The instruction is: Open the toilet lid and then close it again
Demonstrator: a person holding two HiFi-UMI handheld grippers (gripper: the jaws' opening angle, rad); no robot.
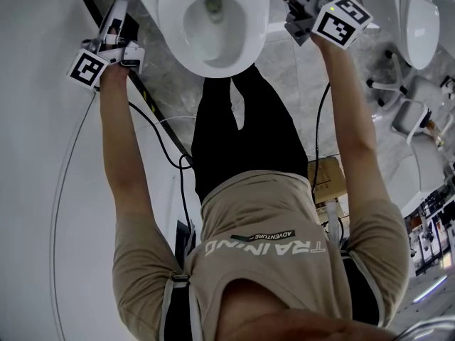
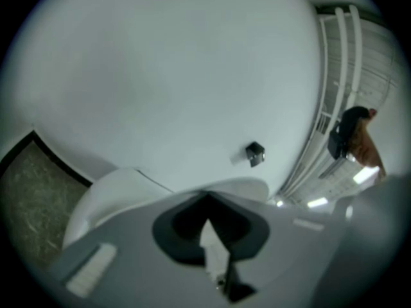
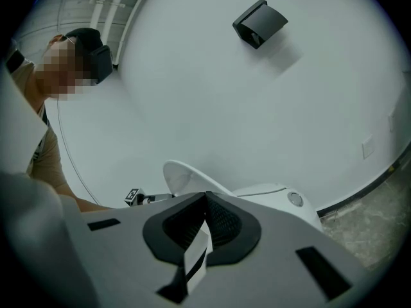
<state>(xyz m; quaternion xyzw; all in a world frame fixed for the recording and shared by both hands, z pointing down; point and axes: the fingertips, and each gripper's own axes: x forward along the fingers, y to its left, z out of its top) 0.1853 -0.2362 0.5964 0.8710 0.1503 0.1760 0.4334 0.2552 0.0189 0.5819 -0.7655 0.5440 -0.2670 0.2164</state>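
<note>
- White lid [image 3: 182, 177] stands raised behind the bowl [image 1: 213, 23]. The right gripper view shows it edge-on, beside the toilet's back with its flush button [image 3: 295, 199].
- From the head view, the seat [image 1: 170, 27] is down and the bowl is uncovered.
- Left gripper [image 2: 205, 199] has its jaws together with nothing between them. It sits at the bowl's left side, near the toilet's rear; I cannot tell whether it touches the porcelain.
- Right gripper [image 3: 205, 199] is likewise closed and empty. It is held at the bowl's right side and points across toward the lid.
- Step in hand, as I judge it: the opening looks finished and the closing half has not begun, since the lid is upright and neither gripper holds it.
- Next move calls for bringing one closed gripper behind or over the lid's top edge. It would then tip the lid forward past its balance point and follow it down so it does not slam on the seat.
- Other gripper should keep out of the lid's path, off to the side of the bowl.
- Risk: smooth curved plastic gives closed jaws little purchase, so a push could slide off the edge.
</note>
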